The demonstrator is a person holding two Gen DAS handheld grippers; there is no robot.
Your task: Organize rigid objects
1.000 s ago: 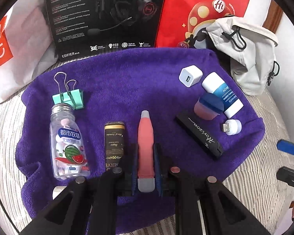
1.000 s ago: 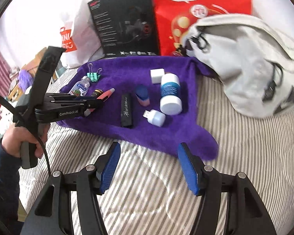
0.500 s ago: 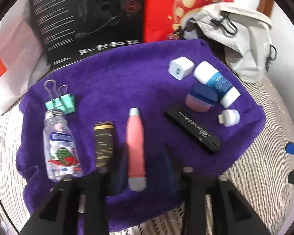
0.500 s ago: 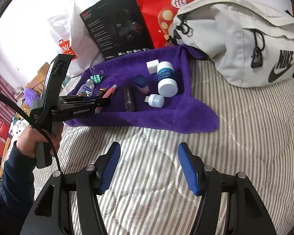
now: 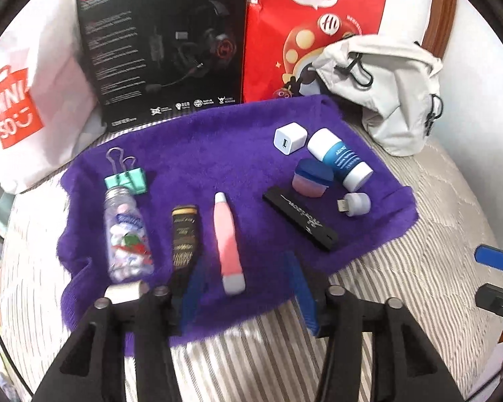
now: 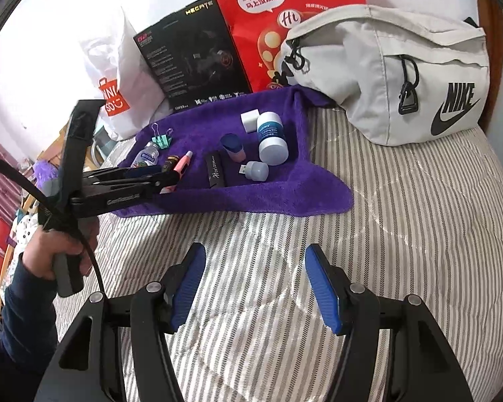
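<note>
On a purple towel [image 5: 218, 140] lie, left to right, a teal binder clip [image 5: 125, 179], a clear candy bottle [image 5: 127, 238], a black-gold tube [image 5: 183, 234], a pink pen-like tube [image 5: 228, 243], a black bar [image 5: 300, 217], a blue-lidded pink jar [image 5: 312, 177], a small white USB light [image 5: 355, 203], a white-blue bottle [image 5: 340, 159] and a white charger cube [image 5: 290, 138]. My left gripper [image 5: 248, 293] is open and empty, with the pink tube's near end between its fingers. My right gripper [image 6: 255, 288] is open and empty over the striped bed, short of the towel [image 6: 251, 197].
A black headset box [image 5: 164, 43], a red bag [image 5: 312, 30] and a white shopping bag [image 5: 26, 100] stand behind the towel. A grey Nike bag [image 6: 402, 70] lies at the right. The striped mattress [image 6: 402, 221] surrounds the towel.
My left gripper has let go of the pink tube, opened wide and drawn back and up. The tube stays on the towel. My right gripper has pulled back from the towel, still open.
</note>
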